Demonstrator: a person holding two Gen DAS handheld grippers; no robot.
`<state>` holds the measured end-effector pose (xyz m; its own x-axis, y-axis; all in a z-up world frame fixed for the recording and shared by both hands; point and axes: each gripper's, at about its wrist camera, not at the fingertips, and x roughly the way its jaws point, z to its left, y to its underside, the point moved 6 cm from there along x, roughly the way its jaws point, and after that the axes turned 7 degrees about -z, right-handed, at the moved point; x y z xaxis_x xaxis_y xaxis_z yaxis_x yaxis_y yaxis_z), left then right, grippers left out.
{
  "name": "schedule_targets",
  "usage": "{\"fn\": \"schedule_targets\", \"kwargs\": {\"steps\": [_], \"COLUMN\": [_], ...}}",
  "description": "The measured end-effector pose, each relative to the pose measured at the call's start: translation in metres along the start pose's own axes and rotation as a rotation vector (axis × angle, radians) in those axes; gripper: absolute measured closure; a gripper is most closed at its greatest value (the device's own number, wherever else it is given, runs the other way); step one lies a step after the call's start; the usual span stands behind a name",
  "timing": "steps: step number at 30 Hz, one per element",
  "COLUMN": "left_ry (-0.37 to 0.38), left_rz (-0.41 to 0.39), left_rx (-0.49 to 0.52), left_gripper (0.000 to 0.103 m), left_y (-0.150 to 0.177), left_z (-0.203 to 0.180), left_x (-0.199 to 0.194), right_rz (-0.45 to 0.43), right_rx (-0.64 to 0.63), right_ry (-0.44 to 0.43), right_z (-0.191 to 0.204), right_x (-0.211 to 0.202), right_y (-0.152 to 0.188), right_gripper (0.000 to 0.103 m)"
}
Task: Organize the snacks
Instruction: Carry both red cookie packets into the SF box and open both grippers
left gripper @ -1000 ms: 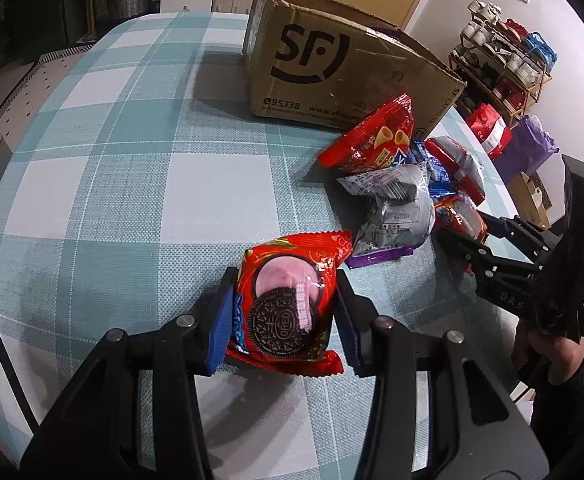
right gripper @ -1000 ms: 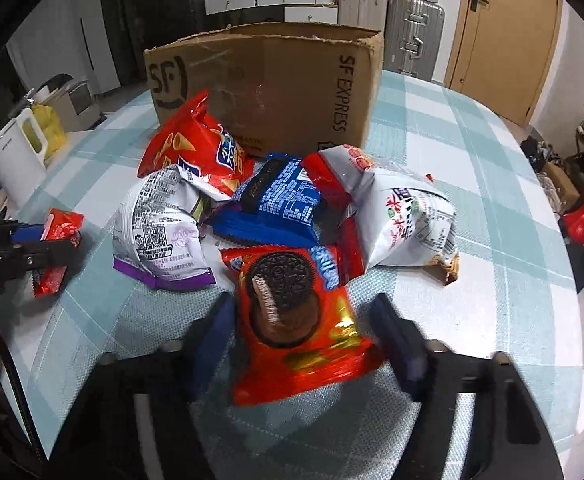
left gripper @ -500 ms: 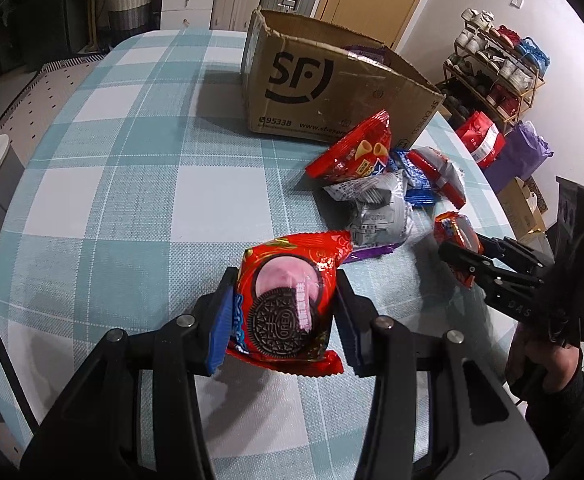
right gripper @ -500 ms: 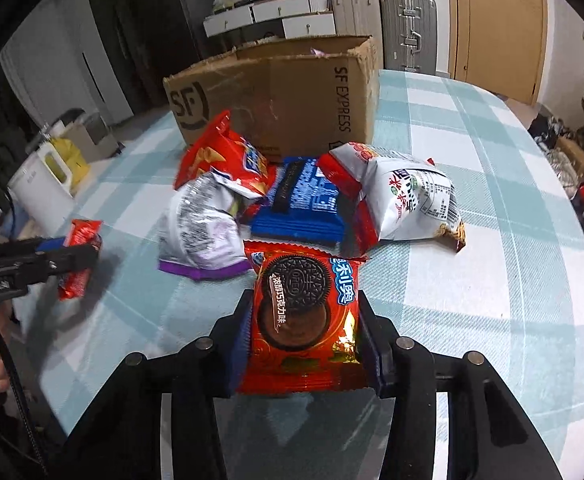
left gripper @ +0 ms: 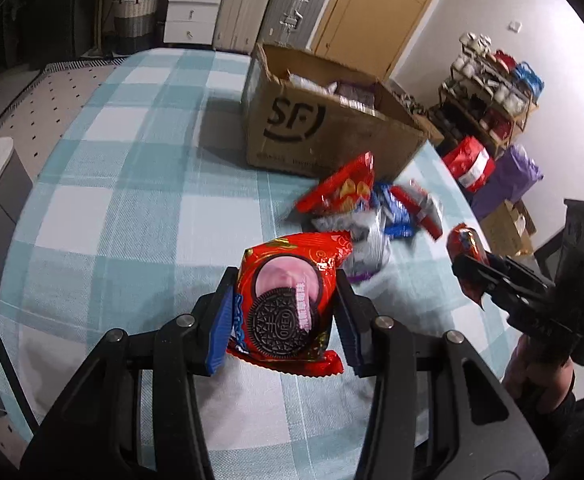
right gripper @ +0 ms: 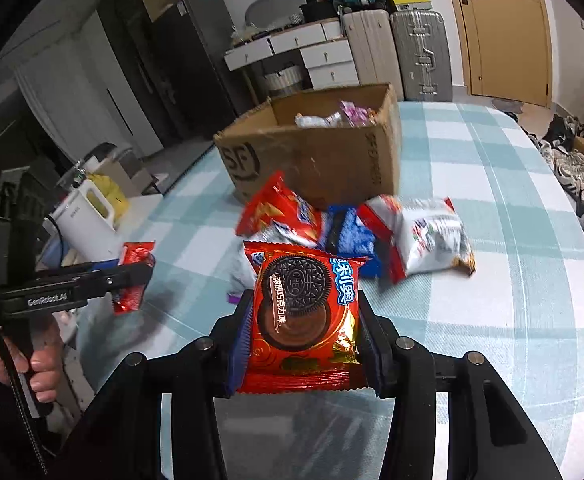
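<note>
Two red packets printed OREO sit clamped in your grippers: the left gripper [left gripper: 283, 316] grips the pink-cream packet [left gripper: 287, 312], the right gripper [right gripper: 306, 336] the chocolate packet [right gripper: 306, 320]. Beyond them stands the cardboard box [right gripper: 320, 160] marked SF.

Door [left gripper: 366, 8]: we see tan wood.
Suitcases [left gripper: 275, 10]: left of door.
Drawers [left gripper: 189, 12]: white, further left.
Rack [left gripper: 492, 100]: right of door.

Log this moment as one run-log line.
left gripper: shut on pink Oreo pack | right gripper: shut on chocolate Oreo pack | cardboard box: open
</note>
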<state>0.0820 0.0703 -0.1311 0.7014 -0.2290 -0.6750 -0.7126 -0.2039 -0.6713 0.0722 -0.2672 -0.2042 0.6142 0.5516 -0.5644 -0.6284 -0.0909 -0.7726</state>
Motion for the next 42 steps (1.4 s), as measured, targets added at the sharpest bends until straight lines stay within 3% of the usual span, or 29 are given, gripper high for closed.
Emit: {"fn": "schedule_targets", "kwargs": {"steps": [13, 24, 32, 42], "left_ry": [0.077, 0.07, 0.064, 0.053], "left_rz": [-0.047, -0.075, -0.085, -0.07], "left_rx": [0.015, 0.1, 0.165, 0.17], "left_gripper": [0.061, 0.061, 0.061, 0.061], "left_y": [-0.058, -0.111, -0.158, -0.21], "left_z": [-0.018, -0.042, -0.065, -0.067], "left_x": [-0.008, 0.005, 0.027, 0.071], "right_rz": [-0.083, -0.129, -0.134, -0.132], "right_rx": [-0.023, -0.056, -0.07, -0.071], "right_ry": [-0.075, -0.11, -0.107, -0.107], "right_z": [0.029, 0.04, 0.034, 0.019], "right_x": [-0.014, -0.006, 0.015, 0.046], "right_y": [-0.057, -0.111, -0.148, -0.192], "right_gripper": [0.056, 0.056, 0.056, 0.056]}}
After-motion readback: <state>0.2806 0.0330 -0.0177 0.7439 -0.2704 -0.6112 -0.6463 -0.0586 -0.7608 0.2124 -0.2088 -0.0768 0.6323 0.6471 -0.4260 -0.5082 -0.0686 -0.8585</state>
